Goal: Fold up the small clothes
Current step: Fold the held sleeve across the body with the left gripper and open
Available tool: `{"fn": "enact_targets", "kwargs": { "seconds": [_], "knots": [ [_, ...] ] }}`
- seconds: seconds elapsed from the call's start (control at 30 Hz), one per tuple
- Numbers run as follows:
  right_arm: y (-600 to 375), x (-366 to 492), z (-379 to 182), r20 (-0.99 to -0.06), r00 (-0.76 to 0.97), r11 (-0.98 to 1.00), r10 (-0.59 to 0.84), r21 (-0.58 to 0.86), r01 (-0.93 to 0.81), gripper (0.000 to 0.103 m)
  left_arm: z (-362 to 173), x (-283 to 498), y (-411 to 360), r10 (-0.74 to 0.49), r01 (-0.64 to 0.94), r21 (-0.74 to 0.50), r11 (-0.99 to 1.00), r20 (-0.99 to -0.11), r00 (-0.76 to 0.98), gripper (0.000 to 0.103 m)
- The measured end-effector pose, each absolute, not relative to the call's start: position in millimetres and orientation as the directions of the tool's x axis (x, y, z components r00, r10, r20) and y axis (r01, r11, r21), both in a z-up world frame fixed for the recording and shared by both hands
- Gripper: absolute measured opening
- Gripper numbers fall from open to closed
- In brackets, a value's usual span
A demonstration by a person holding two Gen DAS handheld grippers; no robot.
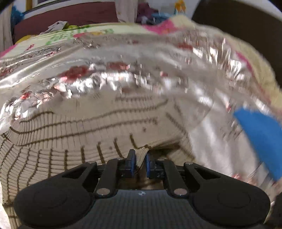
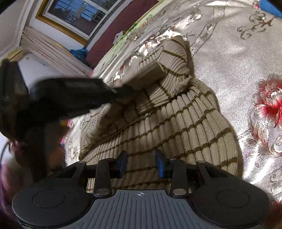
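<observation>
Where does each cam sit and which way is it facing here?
Left wrist: on the left gripper, looking low along its fingers across the striped sweater and the shiny floral bedspread; its blue pads pinch a sweater edge.
Right wrist: on the right gripper, looking down over the sweater toward the window; jaws apart, nothing between them. The left gripper shows at upper left, blurred.
Shared: the sweater, the bedspread and the left gripper.

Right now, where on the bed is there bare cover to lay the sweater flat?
Free: the silver cover right of the sweater, between it and the red flower print. Crowded: the left side, where the left tongs pinch the sweater's edge; the right tongs hang open above it.
</observation>
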State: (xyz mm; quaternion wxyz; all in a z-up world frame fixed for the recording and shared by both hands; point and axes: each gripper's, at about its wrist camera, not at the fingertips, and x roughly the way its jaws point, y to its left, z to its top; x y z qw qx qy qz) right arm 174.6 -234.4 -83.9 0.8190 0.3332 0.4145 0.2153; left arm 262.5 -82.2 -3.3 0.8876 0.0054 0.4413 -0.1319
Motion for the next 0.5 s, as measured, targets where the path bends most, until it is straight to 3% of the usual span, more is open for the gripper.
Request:
{"fn": "enact_targets", "kwargs": {
  "seconds": [0.1,0.3,0.5],
  "knots": [
    [-236.6,176.4,-83.6,-0.536,0.558,0.679,0.634,0.731,-0.069,0.034,-10.0,259.4,-88.6,-0.212,0.241,-0.089,0.966,-0.804,0.555,0.021],
    [-238.7,178.1,-84.9,-0.532,0.553,0.664,0.641,0.745,-0.054,0.034,4.7,239.5,-95.1,-0.256,0.284,-0.109,0.953,-0.792,0.554,0.045],
    [-242.2,174.8,-83.2,-0.534,0.559,0.669,0.634,0.742,-0.050,0.034,3.1,243.5,-99.1,-0.249,0.290,-0.097,0.952,-0.795,0.553,0.047]
  ]
}}
